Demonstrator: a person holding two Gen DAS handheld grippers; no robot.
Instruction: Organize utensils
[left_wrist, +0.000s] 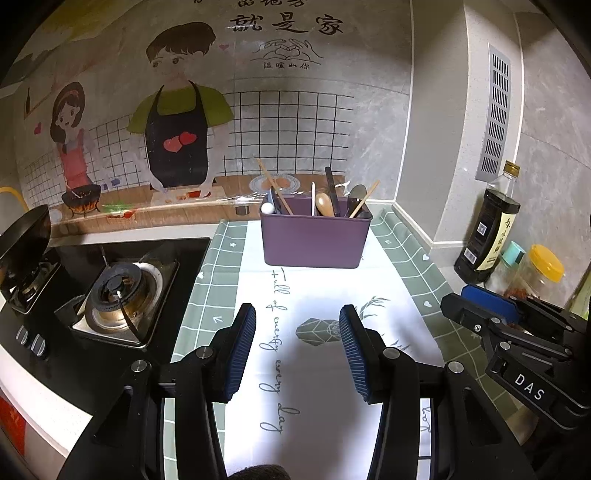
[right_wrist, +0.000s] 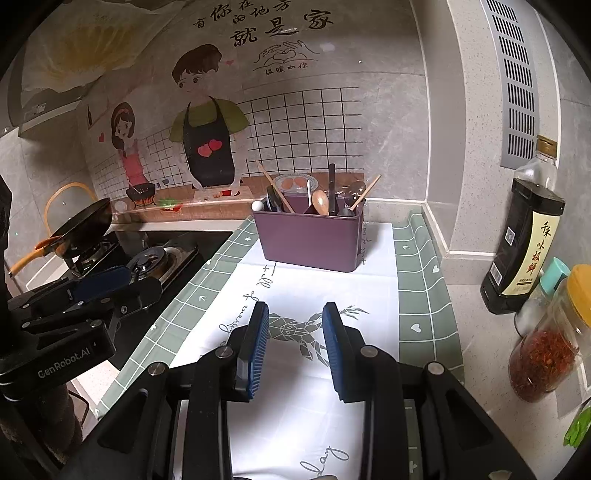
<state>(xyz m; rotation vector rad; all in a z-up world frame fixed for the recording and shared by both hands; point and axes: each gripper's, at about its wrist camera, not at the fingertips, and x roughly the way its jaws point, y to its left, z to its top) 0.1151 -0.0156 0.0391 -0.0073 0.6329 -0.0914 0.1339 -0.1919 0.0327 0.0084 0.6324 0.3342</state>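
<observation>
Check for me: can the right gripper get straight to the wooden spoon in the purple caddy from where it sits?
Probably yes. The right gripper is open and empty, and only bare tablecloth lies between it and the purple caddy. The wooden spoon stands crowded among neighbouring utensils, so pinching it alone may be fiddly.

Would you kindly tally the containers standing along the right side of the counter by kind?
Dark sauce bottle with gold cap: 1
Clear jar with yellow lid, holding red flakes: 1
Clear container with teal cap: 1
Total: 3
</observation>
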